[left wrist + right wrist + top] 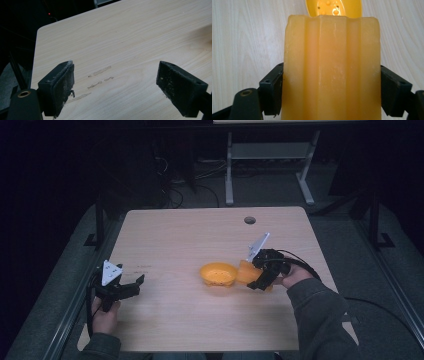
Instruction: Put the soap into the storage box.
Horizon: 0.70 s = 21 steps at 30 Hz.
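An orange bowl (218,273) stands on the wooden table (190,235), a little right of its middle. My right gripper (257,281) is shut on a ribbed, translucent orange cup (246,272), tipped toward the bowl's right rim. In the right gripper view the cup (332,67) sits between the two jaws with its mouth at the bowl (334,7), where small round orange pieces (335,11) lie. My left gripper (135,285) rests near the table's left edge, open, with bare wood between its pads (60,85).
A round cable hole (249,220) lies near the table's far edge. Faint scuff marks (100,78) mark the wood ahead of the left gripper. Beyond the table stand a white desk frame (270,155) and cables on a dark floor.
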Each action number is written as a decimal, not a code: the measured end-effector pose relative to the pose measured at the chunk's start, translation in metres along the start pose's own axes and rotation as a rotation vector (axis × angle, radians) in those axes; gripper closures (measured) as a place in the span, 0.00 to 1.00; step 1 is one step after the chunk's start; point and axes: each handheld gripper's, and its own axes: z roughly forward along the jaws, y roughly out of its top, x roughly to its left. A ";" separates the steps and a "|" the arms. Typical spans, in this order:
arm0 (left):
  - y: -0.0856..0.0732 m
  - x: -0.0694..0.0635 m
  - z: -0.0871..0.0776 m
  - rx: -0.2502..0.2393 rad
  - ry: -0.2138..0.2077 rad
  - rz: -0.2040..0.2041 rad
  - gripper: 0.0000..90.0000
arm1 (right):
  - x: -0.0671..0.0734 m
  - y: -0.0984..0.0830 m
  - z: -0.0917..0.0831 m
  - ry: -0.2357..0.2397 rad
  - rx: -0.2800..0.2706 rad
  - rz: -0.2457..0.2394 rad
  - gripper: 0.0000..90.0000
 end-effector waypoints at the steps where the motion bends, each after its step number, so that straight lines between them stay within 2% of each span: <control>1: 0.000 0.000 0.000 0.000 0.000 0.000 0.16 | -0.001 0.004 0.001 0.010 0.002 -0.005 0.23; 21: 0.000 0.000 0.000 0.001 -0.001 -0.001 0.16 | -0.008 0.041 0.007 0.034 0.000 -0.056 0.23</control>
